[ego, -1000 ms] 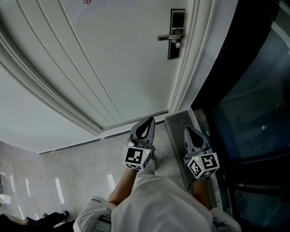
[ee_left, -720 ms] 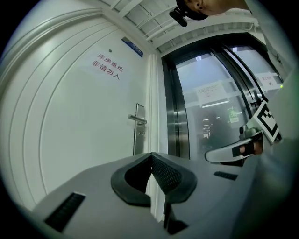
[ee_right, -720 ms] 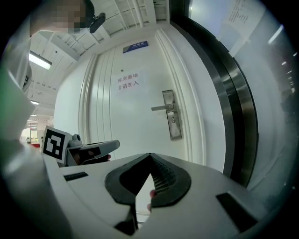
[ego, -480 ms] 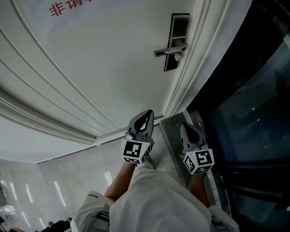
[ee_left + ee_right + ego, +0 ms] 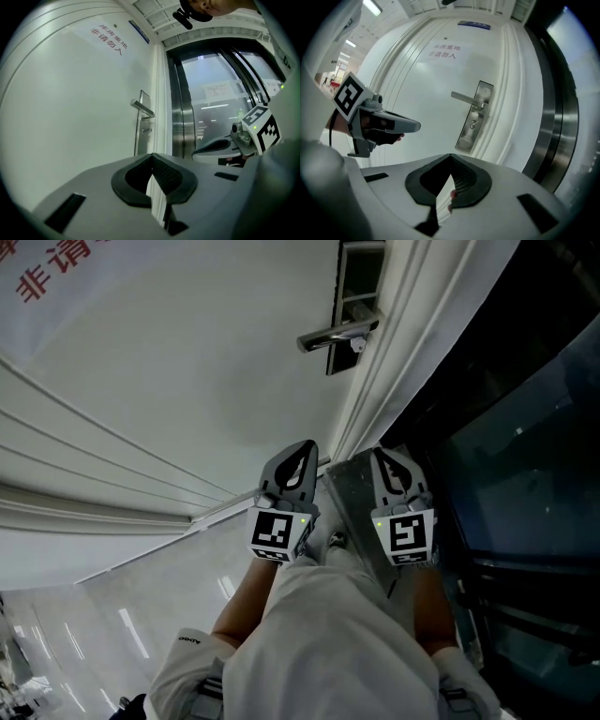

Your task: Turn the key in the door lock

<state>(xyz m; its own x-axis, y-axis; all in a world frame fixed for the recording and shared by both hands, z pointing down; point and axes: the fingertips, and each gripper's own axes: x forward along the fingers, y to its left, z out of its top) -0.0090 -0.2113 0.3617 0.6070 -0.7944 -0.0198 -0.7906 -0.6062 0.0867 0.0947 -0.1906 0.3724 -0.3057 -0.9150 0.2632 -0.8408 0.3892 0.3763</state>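
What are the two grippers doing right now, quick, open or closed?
Left gripper: closed, holding nothing.
Right gripper: closed, nothing clearly held.

The right gripper (image 5: 450, 158) holds its fingers (image 5: 463, 182) pressed together, aimed at a white door (image 5: 417, 79). Up and to the right are the lever handle (image 5: 465, 97) and, beneath it on the steel lock plate (image 5: 465, 138), the round lock cylinder (image 5: 473, 124). The left gripper (image 5: 415, 125) hangs at the left, well apart from the handle.
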